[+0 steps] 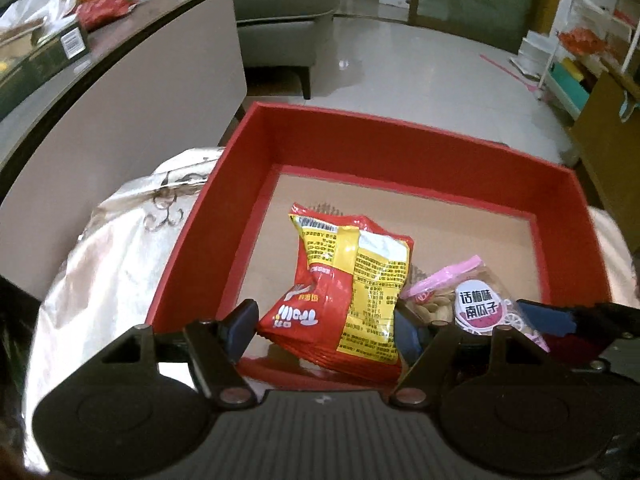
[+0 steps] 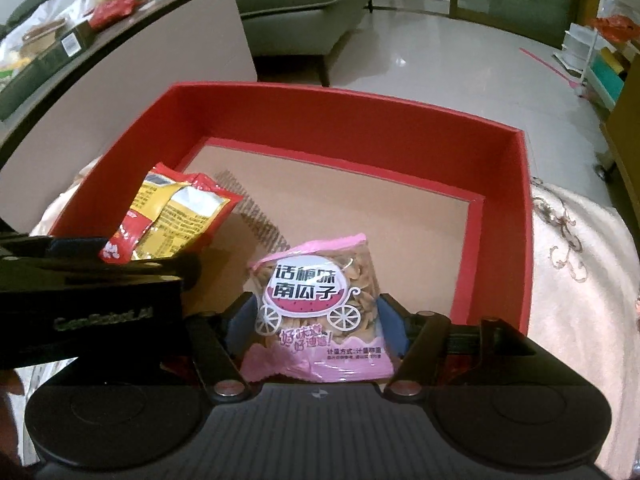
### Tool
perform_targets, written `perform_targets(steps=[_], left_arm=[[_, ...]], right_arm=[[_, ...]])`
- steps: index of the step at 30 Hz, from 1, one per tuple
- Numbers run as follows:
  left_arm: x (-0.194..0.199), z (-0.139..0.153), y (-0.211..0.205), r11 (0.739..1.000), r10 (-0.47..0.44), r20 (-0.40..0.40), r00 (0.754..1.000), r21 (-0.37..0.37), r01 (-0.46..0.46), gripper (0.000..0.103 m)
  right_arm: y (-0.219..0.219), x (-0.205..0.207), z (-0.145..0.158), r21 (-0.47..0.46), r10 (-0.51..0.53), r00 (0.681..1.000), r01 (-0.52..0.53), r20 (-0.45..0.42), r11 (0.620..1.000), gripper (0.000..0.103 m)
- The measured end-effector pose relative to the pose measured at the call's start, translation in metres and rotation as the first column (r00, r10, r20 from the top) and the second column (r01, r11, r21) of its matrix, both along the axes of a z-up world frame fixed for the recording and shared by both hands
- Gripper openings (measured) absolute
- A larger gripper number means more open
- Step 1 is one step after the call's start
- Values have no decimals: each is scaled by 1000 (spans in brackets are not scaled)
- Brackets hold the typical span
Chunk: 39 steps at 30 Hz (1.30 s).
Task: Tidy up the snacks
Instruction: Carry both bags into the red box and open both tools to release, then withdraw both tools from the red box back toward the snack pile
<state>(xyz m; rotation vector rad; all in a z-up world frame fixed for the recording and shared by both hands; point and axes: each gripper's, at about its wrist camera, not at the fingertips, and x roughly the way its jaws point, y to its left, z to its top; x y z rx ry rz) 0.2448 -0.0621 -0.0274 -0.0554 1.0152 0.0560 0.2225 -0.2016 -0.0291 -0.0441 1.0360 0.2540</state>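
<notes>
Inside the red box (image 2: 492, 216), the right gripper (image 2: 316, 322) clamps a crinkly pink seed packet (image 2: 316, 312); the left gripper (image 1: 332, 328) stands apart around a glossy red-yellow packet (image 1: 348, 288).

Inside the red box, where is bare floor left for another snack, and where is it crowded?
Free: the cardboard floor of the red box along its far and right walls. Crowded: the near side, with the red-and-yellow snack bag at the left and the pink pumpkin-seed bag beside it.

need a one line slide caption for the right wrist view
Right tongs flank a pink snack bag over the red box, a red-and-yellow packet at left.
</notes>
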Motion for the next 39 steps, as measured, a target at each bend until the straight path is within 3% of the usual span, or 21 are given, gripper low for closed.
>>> perform_targets(steps=[4, 10, 16, 22, 29, 35, 39], left_arm=[[-4, 11, 2, 1000, 1, 43, 999, 22, -2, 68], [-13, 35, 7, 1000, -9, 96, 995, -29, 12, 69], [-33, 48, 16, 999, -12, 114, 993, -41, 17, 71], [-63, 58, 33, 995, 6, 113, 994, -101, 6, 73], [-99, 55, 47, 997, -29, 88, 996, -71, 35, 74], [-114, 40, 56, 998, -6, 27, 1000, -66, 8, 74], [-116, 29, 62, 995, 4, -23, 1000, -103, -6, 74]], right_arm=[[5, -3, 13, -22, -6, 1000, 6, 26, 1000, 73], [2, -18, 42, -3, -19, 995, 19, 94, 1000, 76], [2, -38, 56, -8, -11, 992, 12, 125, 1000, 80], [-11, -57, 69, 13, -35, 991, 34, 128, 999, 82], [-25, -95, 82, 48, -80, 986, 74, 144, 996, 84], [-21, -117, 77, 49, -76, 991, 71, 114, 996, 84], [-17, -131, 75, 60, -69, 993, 63, 95, 996, 86]])
